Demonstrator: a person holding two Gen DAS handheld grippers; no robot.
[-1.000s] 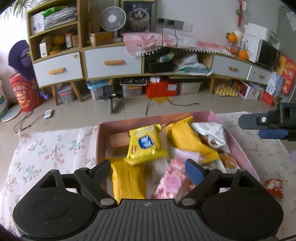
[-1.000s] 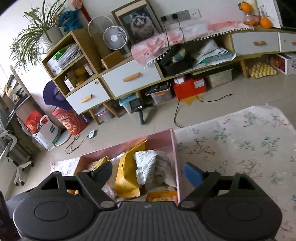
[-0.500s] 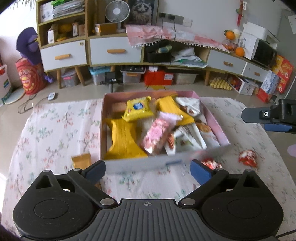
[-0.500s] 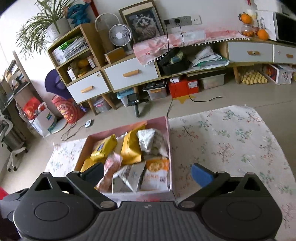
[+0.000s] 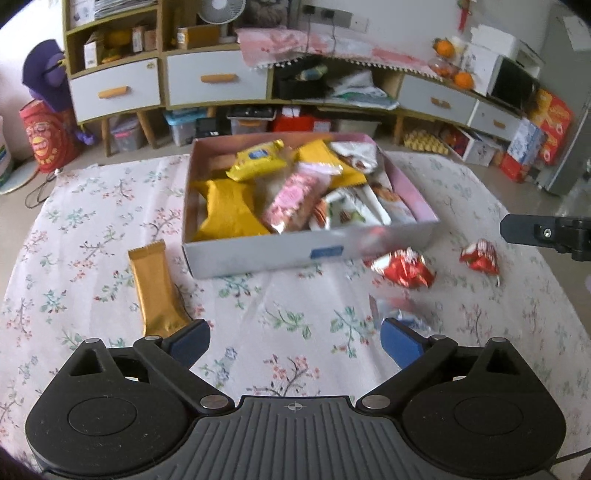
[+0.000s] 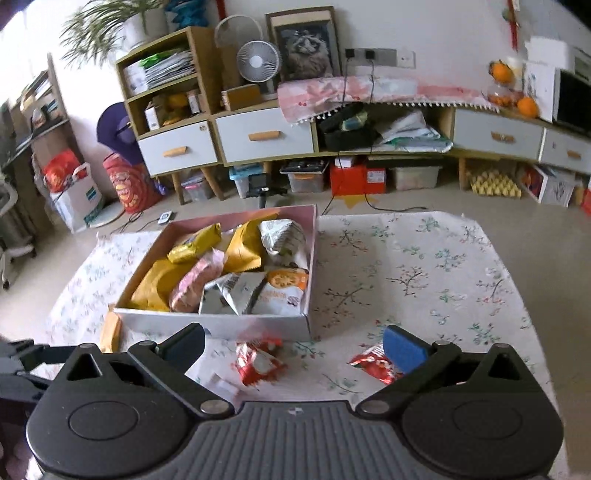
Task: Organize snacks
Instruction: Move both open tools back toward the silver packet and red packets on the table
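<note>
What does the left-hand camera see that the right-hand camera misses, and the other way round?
Only the left wrist view shows the whole gold snack bar lying on the cloth left of the box, plus a small bluish wrapper. Only the right wrist view shows the potted plant on the shelf. Both show the box of snacks, two red packets outside it, and the floral cloth.
</note>
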